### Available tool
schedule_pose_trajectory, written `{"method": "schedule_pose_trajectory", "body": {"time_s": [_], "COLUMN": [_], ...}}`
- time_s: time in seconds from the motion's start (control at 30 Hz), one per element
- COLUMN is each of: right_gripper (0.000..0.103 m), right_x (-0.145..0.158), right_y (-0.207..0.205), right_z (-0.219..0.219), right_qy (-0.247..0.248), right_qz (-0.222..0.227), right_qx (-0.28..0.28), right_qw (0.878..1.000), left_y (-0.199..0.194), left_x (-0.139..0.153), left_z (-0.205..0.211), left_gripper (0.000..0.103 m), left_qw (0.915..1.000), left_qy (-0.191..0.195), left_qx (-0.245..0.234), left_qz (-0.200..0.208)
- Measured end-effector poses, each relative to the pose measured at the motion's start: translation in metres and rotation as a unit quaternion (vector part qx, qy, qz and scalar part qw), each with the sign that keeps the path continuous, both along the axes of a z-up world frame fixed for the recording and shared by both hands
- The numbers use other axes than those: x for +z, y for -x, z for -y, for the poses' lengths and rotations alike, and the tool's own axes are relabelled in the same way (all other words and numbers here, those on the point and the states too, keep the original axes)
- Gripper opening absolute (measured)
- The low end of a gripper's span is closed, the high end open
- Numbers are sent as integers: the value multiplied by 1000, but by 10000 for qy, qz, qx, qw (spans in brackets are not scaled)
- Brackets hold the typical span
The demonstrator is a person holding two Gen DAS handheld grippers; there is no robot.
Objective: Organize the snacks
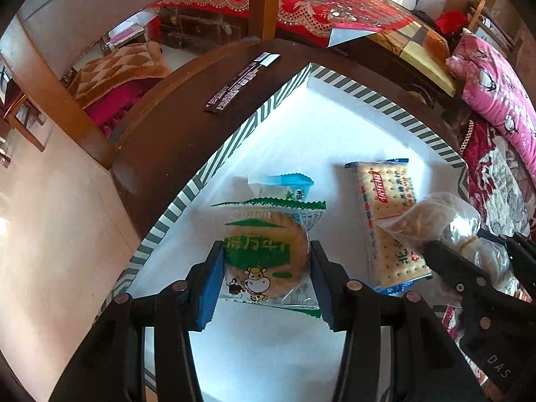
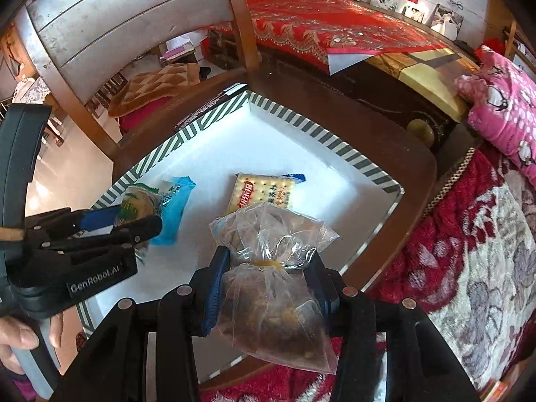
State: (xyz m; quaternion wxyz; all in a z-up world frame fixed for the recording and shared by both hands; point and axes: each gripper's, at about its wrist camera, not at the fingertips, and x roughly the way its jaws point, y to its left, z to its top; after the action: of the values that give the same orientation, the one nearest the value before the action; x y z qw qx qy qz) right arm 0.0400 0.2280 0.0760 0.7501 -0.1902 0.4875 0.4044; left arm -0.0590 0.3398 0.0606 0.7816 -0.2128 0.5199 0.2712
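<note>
Two snacks already lie in the striped-rim tray [image 1: 187, 194] on the dark counter [image 1: 187, 120]: a blue-wrapped packet [image 1: 284, 186] near the left rim and a cracker pack [image 1: 388, 214] toward the middle, apart from each other. Two more are on their way in. The left hand-held gripper [image 1: 266, 261] is clamped on a green-labelled round biscuit pack [image 1: 264, 258], held over the tray floor just in front of the blue packet, whether touching down I cannot tell. The right hand-held gripper [image 2: 268, 288] grips a clear bag of brown pieces [image 2: 271, 281] at its tied neck, hanging over the tray's near edge above the cracker pack. One dark stick packet [image 1: 241, 83] lies on the counter outside the tray. So roughly half is done: setting down both held snacks, then likely the stick packet, remains.
</note>
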Motion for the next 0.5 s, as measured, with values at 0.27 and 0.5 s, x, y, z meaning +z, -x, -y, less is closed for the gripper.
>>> {"method": "schedule_pose_trajectory", "body": {"time_s": [0.27, 0.5], "right_gripper": [52, 62], "right_x": [-11, 2], "right_y": [14, 23], "right_z": [-11, 5], "right_qy": [-78, -389], "right_qz": [-343, -618], "right_qx": [189, 138], "right_qw": [9992, 9972], "left_y": [4, 11], "left_x": [-2, 5], "left_z": [-2, 2], "left_gripper": [50, 61], "left_qw": [9999, 9998], "left_qy": [-110, -142], "left_qx": [104, 160], "left_qz": [-74, -13]}}
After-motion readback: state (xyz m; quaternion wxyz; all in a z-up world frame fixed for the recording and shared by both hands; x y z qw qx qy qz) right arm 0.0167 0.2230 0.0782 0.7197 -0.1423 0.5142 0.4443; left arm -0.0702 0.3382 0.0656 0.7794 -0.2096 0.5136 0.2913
